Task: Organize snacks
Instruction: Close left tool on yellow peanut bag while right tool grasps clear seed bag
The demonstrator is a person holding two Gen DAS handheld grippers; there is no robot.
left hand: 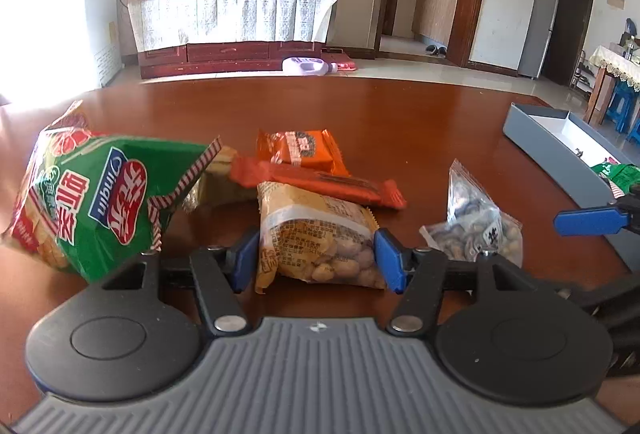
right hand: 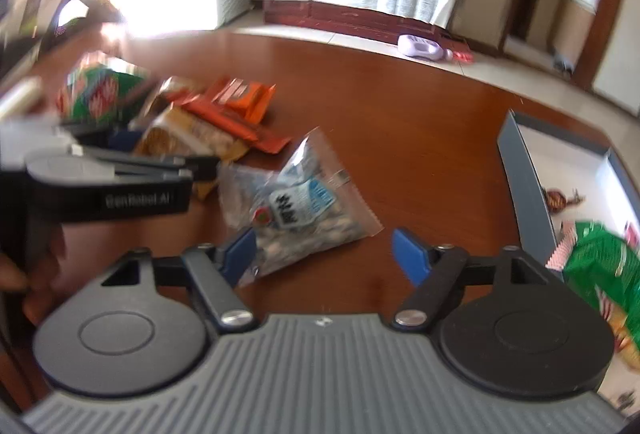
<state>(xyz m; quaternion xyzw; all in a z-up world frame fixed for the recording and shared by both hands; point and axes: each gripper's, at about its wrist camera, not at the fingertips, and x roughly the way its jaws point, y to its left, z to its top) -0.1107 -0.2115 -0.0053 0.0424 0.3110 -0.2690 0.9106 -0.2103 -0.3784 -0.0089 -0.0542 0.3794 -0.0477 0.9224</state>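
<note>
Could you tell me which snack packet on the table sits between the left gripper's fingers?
The yellow peanut packet, between the blue fingertips of the left gripper. The green cracker bag, orange bar and clear nut packet all lie outside them.

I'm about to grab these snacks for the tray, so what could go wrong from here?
1. The left gripper straddles the peanut bag, but the orange bar lies across its far end and may get dragged.
2. The right gripper, jaws open, covers only a corner of the clear nut bag; a corner pinch may slip.
3. The right view is blurred, so aim is uncertain.
</note>
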